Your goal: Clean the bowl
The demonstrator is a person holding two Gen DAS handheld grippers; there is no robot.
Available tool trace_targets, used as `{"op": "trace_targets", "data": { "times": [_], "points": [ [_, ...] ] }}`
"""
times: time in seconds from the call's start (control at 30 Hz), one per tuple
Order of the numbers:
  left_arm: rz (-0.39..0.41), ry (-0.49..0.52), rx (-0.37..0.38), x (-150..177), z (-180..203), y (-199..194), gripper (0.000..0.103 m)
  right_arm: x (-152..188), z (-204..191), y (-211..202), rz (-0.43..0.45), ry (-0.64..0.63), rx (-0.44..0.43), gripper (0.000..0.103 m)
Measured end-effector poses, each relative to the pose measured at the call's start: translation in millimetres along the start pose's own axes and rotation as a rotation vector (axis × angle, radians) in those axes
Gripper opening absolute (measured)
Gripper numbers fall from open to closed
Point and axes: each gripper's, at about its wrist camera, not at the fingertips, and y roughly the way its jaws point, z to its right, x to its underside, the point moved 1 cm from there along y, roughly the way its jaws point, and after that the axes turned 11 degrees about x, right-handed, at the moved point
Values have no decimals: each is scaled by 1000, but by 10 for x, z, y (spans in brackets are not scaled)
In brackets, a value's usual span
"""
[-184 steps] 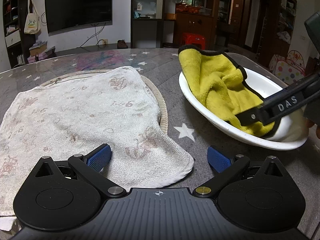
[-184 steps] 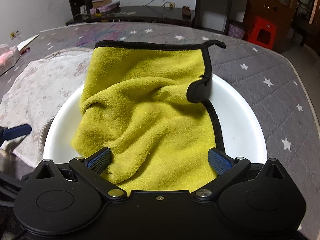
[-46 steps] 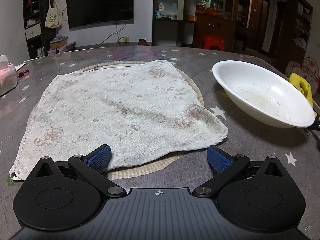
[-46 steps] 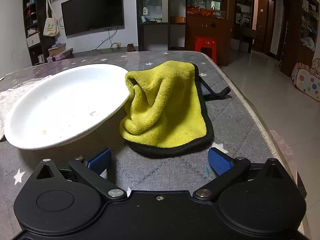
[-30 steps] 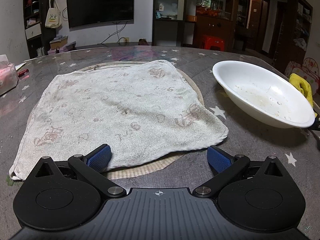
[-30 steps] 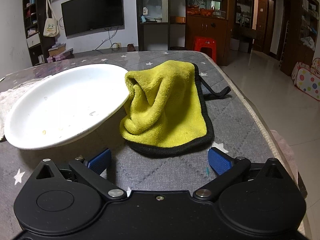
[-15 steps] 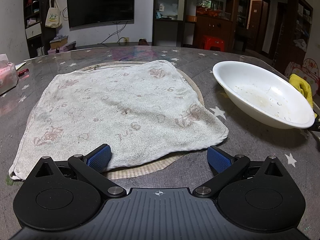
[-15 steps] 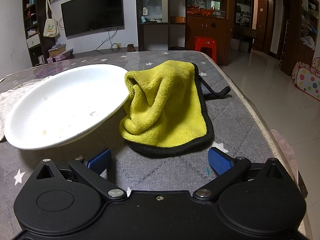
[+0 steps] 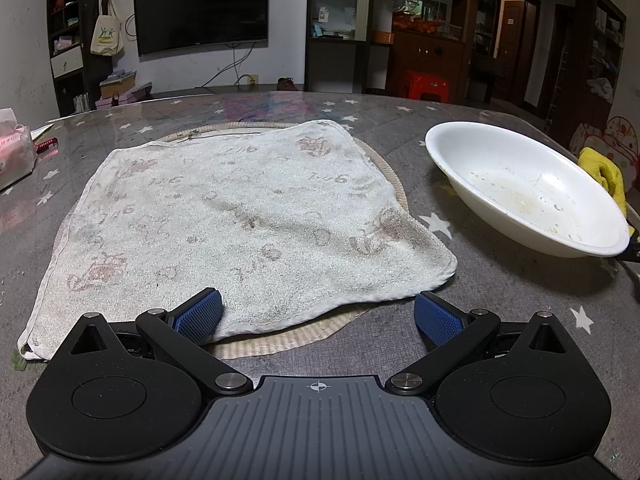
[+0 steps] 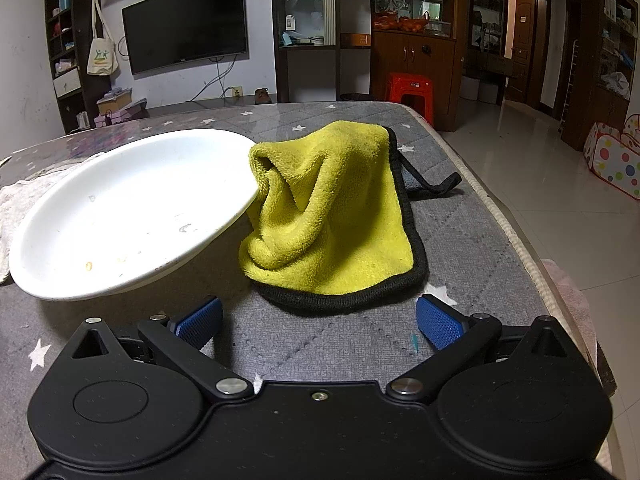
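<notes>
A shallow white bowl (image 9: 520, 188) (image 10: 120, 216) with small food specks and smears inside rests on the grey star-patterned table. A crumpled yellow cloth with black trim (image 10: 332, 208) lies against the bowl's right rim; in the left wrist view only a yellow corner (image 9: 604, 168) shows behind the bowl. My right gripper (image 10: 318, 322) stands open, low over the table just in front of the cloth, holding nothing. My left gripper (image 9: 318, 312) is open at the near edge of a white towel, to the bowl's left.
A stained white towel (image 9: 240, 216) lies spread over a round woven mat (image 9: 280, 338) left of the bowl. A pink tissue pack (image 9: 14, 148) sits at the far left. The table edge (image 10: 516, 240) drops off right of the cloth onto a tiled floor.
Six seconds ago the yellow cloth lay inside the bowl; now it lies on the table beside it. Over the last second and a half nothing has visibly moved.
</notes>
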Motion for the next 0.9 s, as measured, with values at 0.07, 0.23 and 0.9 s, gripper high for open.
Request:
{"op": "trace_targets", "data": {
  "times": [0.07, 0.23, 0.9],
  "points": [
    [0, 0, 0, 0, -2, -1, 103, -13, 4, 12, -1, 1, -1, 103],
    [0, 0, 0, -1, -2, -5, 103, -14, -21, 5, -1, 1, 0, 103],
    [0, -1, 0, -1, -4, -6, 103, -8, -16, -2, -1, 1, 0, 103]
  ]
}}
